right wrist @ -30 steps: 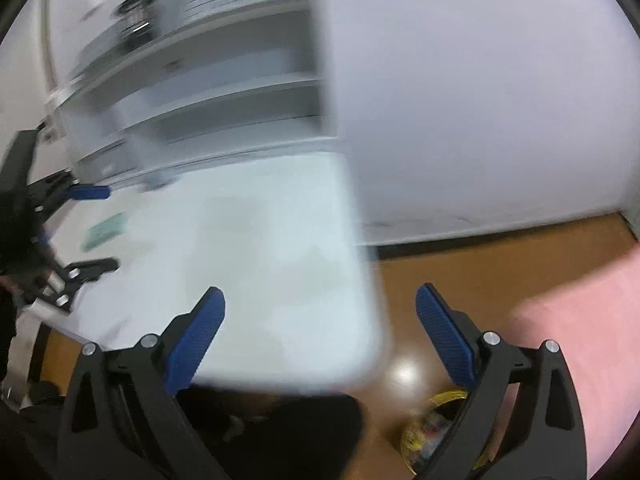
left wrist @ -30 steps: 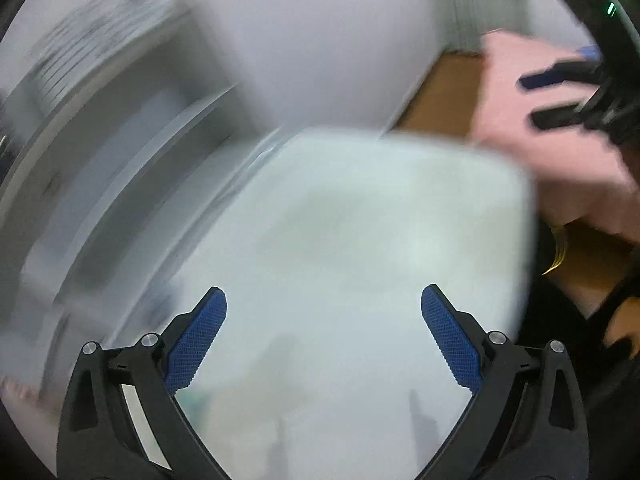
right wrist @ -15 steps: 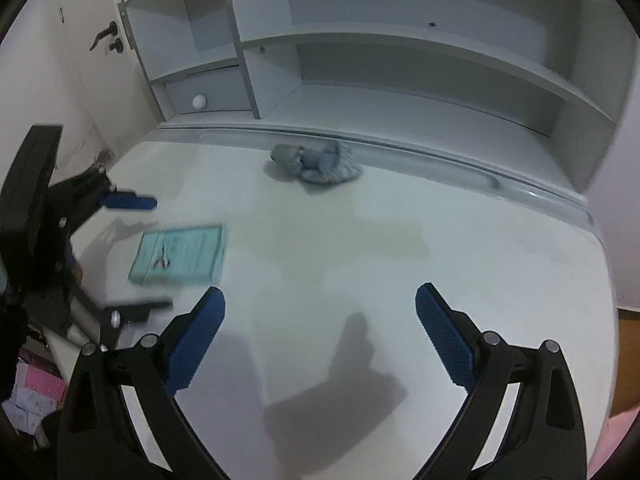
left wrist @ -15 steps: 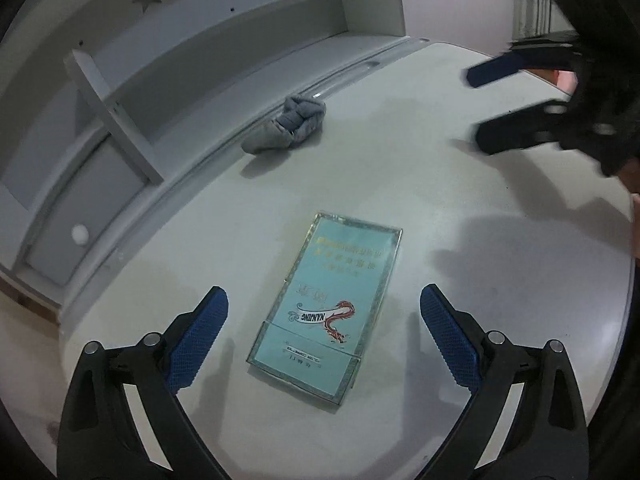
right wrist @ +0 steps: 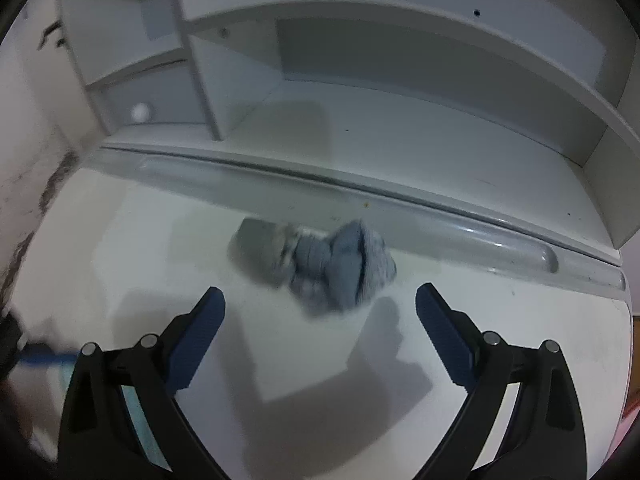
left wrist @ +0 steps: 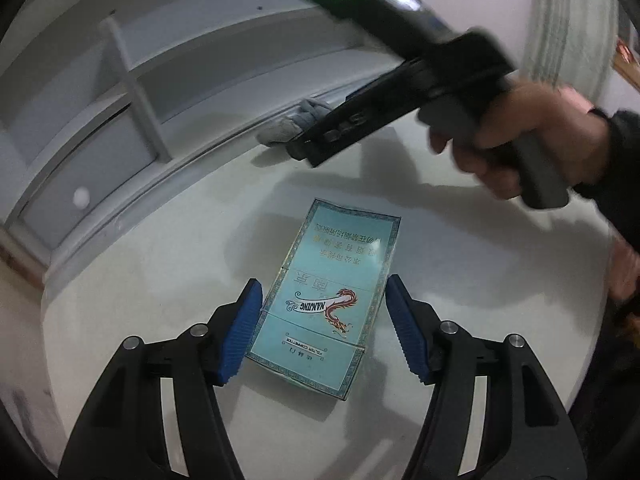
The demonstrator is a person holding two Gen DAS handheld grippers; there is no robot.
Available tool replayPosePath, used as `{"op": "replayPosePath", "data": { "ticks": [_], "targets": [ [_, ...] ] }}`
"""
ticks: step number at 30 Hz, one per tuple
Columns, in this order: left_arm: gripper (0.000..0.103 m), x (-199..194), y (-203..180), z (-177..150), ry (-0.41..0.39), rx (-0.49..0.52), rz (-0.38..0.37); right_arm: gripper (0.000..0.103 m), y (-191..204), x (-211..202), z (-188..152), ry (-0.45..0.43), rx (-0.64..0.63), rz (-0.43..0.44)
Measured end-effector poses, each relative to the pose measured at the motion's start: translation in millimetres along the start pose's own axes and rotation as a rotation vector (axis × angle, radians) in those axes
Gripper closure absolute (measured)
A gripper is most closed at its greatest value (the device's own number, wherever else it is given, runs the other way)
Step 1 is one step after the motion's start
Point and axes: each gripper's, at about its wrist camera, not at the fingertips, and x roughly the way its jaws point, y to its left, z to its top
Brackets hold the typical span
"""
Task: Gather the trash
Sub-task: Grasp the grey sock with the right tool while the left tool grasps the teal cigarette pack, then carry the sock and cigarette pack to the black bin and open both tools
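A flat light-blue cigarette pack [left wrist: 332, 296] with a red dragon print lies on the white desk [left wrist: 160, 280]. My left gripper [left wrist: 324, 324] straddles its near half. The jaws are closing, and the blue pads sit close to both long edges with no firm press visible. A crumpled grey-blue cloth [right wrist: 332, 264] lies near the desk's back rail. My right gripper [right wrist: 320, 296] hovers just short of it, open, with nothing between the fingers. In the left wrist view, the right gripper's fingers [left wrist: 340, 128] reach over the cloth [left wrist: 308, 114] and hide part of it.
A white shelf unit [right wrist: 400, 60] with open compartments and a drawer knob [right wrist: 141, 112] stands behind a raised rail [right wrist: 460, 220]. A hand in a dark sleeve [left wrist: 520, 140] holds the right gripper. The desk's rounded right edge [right wrist: 624, 340] drops to a wooden floor.
The left gripper's jaws have narrowed around the cigarette pack and sunk closer to it. The right gripper has swung across the desk up to the cloth at the back.
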Motion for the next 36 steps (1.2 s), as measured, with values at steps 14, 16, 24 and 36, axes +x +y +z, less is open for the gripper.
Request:
{"op": "replayPosePath", "data": {
  "ticks": [14, 16, 24, 36],
  "targets": [
    [0.041, -3.8, -26.2, 20.8, -0.028, -0.135, 0.079, 0.085, -60.5, -57.0, -42.5, -0.105, 0.105, -0.053],
    [0.041, -2.2, -46.0, 33.4, -0.046, -0.127, 0.073, 0.084, -83.9, -82.4, -69.7, -0.132, 0.145, -0.080],
    [0.041, 15.8, -196.0, 97.2, -0.144, 0.032, -0.079, 0.084, -204.3, -196.6, -232.6, -0.213, 0.399, -0.327],
    [0.041, 35.8, -474.2, 131.1, -0.198, 0.305, -0.430, 0.084, -339.6, -272.6, -478.8, -0.133, 0.821, -0.598]
  ]
}}
